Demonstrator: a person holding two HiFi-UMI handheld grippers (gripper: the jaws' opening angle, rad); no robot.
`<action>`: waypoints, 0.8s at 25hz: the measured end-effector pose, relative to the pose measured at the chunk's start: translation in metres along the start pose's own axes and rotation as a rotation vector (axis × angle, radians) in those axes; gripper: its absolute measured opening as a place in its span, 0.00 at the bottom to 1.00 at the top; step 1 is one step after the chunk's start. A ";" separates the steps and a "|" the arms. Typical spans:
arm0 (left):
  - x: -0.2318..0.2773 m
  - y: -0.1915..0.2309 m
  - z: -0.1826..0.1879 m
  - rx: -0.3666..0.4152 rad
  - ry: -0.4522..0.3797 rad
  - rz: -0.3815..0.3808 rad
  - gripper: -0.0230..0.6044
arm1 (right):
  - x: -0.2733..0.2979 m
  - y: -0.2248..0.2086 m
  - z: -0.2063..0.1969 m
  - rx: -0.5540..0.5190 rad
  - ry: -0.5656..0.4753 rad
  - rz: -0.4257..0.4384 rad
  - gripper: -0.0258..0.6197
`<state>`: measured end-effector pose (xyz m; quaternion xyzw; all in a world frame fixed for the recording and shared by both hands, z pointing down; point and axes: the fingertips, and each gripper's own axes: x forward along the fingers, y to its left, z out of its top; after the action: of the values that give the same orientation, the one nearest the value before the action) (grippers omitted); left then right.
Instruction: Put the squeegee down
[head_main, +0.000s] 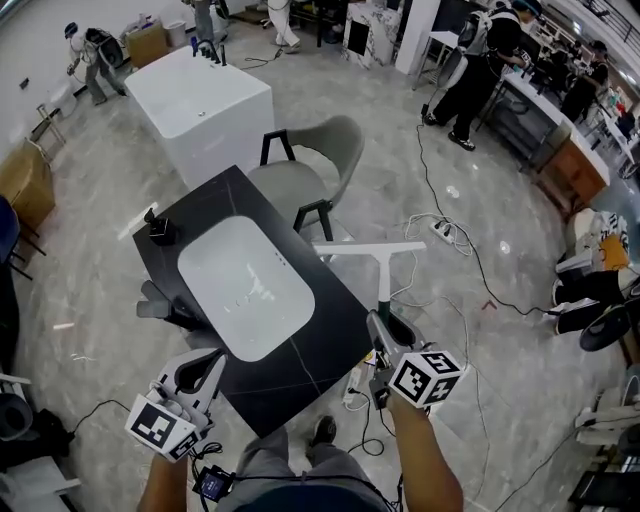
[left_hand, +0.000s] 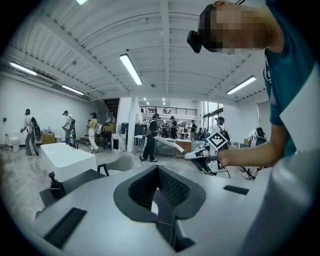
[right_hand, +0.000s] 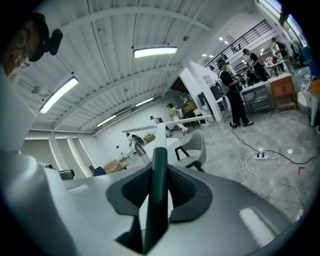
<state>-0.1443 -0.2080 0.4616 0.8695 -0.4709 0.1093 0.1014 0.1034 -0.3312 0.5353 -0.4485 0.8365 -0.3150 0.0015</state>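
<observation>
The squeegee (head_main: 381, 283) has a dark green handle and a white T-shaped blade. My right gripper (head_main: 385, 338) is shut on the handle and holds it out past the right edge of the black table (head_main: 335, 335), blade end away from me. In the right gripper view the handle (right_hand: 159, 175) runs straight between the pads, with the blade (right_hand: 165, 121) crosswise at its far end. My left gripper (head_main: 200, 368) hovers at the table's near left corner, open with nothing in it. The left gripper view shows the right gripper (left_hand: 210, 152) and the squeegee blade (left_hand: 167, 143) off to the right.
A white basin (head_main: 245, 285) is set into the table, with a small black fixture (head_main: 160, 228) at its far left. A grey chair (head_main: 310, 180) stands behind the table and a white tub (head_main: 200, 100) beyond that. Cables and a power strip (head_main: 441, 228) lie on the floor to the right. People work in the background.
</observation>
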 end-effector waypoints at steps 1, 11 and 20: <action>0.001 0.003 -0.004 -0.004 0.004 0.000 0.04 | 0.006 -0.004 -0.007 0.005 0.012 -0.007 0.20; 0.012 0.028 -0.035 -0.053 0.040 -0.006 0.04 | 0.058 -0.044 -0.073 0.053 0.135 -0.079 0.20; 0.025 0.047 -0.061 -0.089 0.072 -0.013 0.04 | 0.096 -0.077 -0.124 0.084 0.225 -0.141 0.20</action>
<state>-0.1764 -0.2360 0.5307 0.8626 -0.4659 0.1189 0.1573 0.0679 -0.3687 0.7024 -0.4677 0.7839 -0.3970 -0.0957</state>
